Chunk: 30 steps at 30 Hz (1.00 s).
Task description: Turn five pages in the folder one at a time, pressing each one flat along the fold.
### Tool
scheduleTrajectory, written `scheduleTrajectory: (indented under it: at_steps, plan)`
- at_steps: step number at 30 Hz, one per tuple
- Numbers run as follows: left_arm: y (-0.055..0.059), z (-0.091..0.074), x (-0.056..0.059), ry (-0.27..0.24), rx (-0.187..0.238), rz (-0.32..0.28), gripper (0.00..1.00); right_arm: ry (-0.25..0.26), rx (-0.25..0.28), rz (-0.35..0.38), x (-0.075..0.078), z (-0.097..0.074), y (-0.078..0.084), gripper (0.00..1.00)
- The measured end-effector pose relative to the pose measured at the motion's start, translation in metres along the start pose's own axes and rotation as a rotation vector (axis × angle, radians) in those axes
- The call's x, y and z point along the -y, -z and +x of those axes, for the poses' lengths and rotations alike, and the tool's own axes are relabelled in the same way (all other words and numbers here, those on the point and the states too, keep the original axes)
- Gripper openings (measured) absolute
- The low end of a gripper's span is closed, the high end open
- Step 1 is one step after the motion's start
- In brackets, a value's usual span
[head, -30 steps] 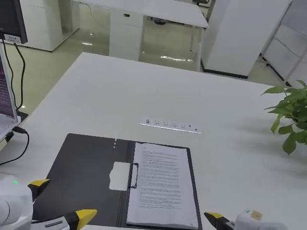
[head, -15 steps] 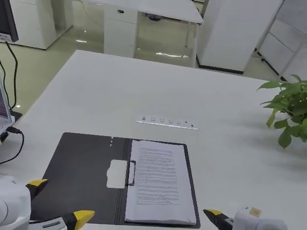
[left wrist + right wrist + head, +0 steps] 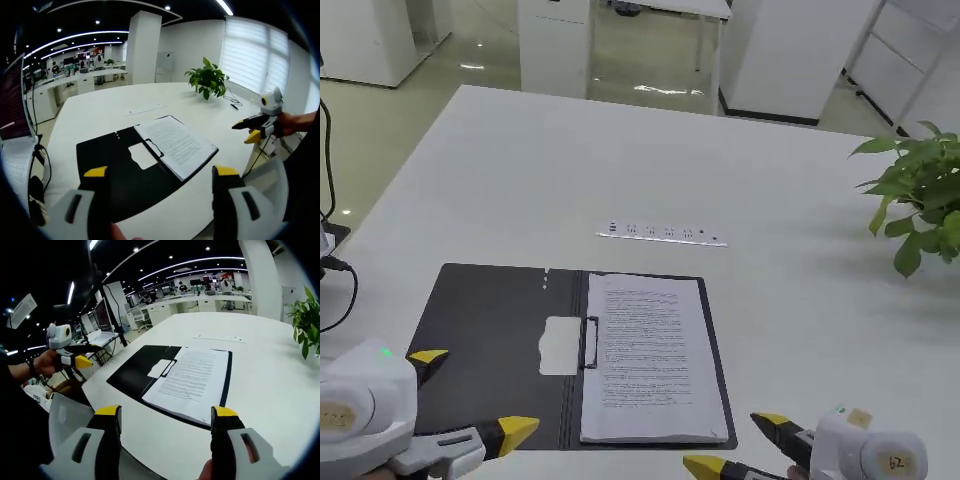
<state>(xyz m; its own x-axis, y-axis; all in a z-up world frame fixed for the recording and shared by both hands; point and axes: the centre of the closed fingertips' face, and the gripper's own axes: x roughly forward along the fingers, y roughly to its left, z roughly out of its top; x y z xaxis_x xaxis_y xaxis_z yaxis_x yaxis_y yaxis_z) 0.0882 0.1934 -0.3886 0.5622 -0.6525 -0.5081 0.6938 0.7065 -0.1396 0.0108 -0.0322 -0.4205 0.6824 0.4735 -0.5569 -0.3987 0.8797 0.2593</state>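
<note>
Only my head view has dipped. Folder [image 3: 490,340] unmoved, open flat; pages [image 3: 650,355] stacked on its right half, none turned. Left gripper [image 3: 470,395] gapes over the folder's near-left corner, right gripper [image 3: 738,443] gapes beside its near-right corner. First turn pending, I judge.

"62" on right claw [image 3: 735,443] (page [image 3: 650,355] print illegible)

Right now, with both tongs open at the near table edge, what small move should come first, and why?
Probably ease the right tongs forward to the near right corner of the white printed page stack: they stand open just beside it, and the pages lie flat.
</note>
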Motion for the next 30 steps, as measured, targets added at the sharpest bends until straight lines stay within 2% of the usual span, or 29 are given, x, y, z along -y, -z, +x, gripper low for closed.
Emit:
scheduleTrajectory:
  at_steps: [4,12,14,16,24,30]
  plan:
    - [-0.007,0.013,0.009,0.044,0.007,0.012,0.83,-0.003,0.01,0.017,0.001,0.0,-0.001,0.72]
    - [-0.011,0.039,0.027,0.115,-0.016,0.05,0.83,0.0,0.006,0.03,0.002,-0.001,0.002,0.73]
    - [-0.011,0.049,0.031,0.142,-0.015,0.055,0.83,0.003,-0.005,0.027,0.003,0.0,0.006,0.73]
    - [-0.01,0.06,0.039,0.166,-0.032,0.066,0.82,0.003,-0.008,0.029,0.003,0.001,0.006,0.73]
    - [-0.012,0.104,0.065,0.253,-0.054,0.081,0.82,0.009,-0.013,0.054,0.005,0.002,0.01,0.72]
    - [-0.012,0.133,0.078,0.284,-0.073,0.074,0.83,0.007,-0.035,0.052,0.004,0.001,0.02,0.71]
